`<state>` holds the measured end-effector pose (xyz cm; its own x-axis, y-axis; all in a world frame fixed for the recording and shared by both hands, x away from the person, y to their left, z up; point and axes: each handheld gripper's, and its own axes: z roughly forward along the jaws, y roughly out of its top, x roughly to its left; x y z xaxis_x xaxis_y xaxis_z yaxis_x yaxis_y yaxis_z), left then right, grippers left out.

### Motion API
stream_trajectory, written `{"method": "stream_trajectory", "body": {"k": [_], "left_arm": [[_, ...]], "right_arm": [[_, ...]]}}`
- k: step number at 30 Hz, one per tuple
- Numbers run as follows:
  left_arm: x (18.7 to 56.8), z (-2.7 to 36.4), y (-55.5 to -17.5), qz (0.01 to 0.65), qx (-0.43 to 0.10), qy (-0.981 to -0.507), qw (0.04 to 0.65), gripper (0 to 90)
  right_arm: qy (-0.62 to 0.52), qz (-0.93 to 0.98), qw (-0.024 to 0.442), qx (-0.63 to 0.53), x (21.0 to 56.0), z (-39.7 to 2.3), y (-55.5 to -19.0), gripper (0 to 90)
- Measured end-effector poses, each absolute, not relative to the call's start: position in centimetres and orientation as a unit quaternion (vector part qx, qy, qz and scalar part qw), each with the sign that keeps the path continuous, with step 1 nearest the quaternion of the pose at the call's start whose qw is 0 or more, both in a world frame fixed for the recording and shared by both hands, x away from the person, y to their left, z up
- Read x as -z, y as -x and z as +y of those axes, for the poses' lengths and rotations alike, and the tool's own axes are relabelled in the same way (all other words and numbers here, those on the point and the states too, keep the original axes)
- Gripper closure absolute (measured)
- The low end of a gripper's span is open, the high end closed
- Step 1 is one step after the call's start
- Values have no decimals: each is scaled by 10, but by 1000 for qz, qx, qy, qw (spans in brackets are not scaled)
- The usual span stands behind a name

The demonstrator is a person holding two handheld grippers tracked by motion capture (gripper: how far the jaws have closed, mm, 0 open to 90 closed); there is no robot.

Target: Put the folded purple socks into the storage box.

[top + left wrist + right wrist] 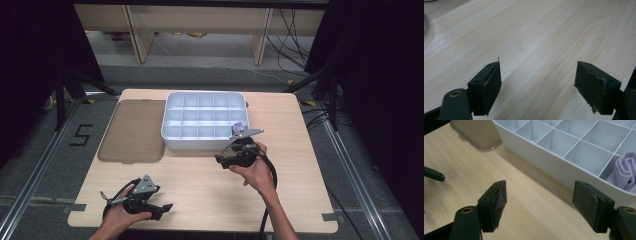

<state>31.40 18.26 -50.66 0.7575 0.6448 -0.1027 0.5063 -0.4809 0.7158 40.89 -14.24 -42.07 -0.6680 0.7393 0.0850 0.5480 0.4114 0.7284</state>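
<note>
The rolled lilac cloth [624, 173] is already lying in the near right corner compartment of the white divider box [200, 142]. The right gripper [541, 202] is hanging beside it, jaws apart and empty. The left gripper [537, 85] is idling, spread wide, by the table's [200, 190] near left edge, and the lid [132, 130] is lying off.

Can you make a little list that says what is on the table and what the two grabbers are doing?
table: pale wood table
box: white divided box, far middle
cloth: rolled purple cloth in a near compartment by one end wall
lid: see-through brownish lid, flat beside the box
left gripper: open, nothing between its jaws
right gripper: open, nothing between its jaws, near the box
</note>
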Motion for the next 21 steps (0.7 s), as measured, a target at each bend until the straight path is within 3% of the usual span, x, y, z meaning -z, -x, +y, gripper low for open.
{"method": "stream_trajectory", "body": {"k": [21], "left_arm": [[506,183,-314,322,-91,-865,375,207]], "right_arm": [[-383,837,113,-375,437,-144,-382,239]]}}
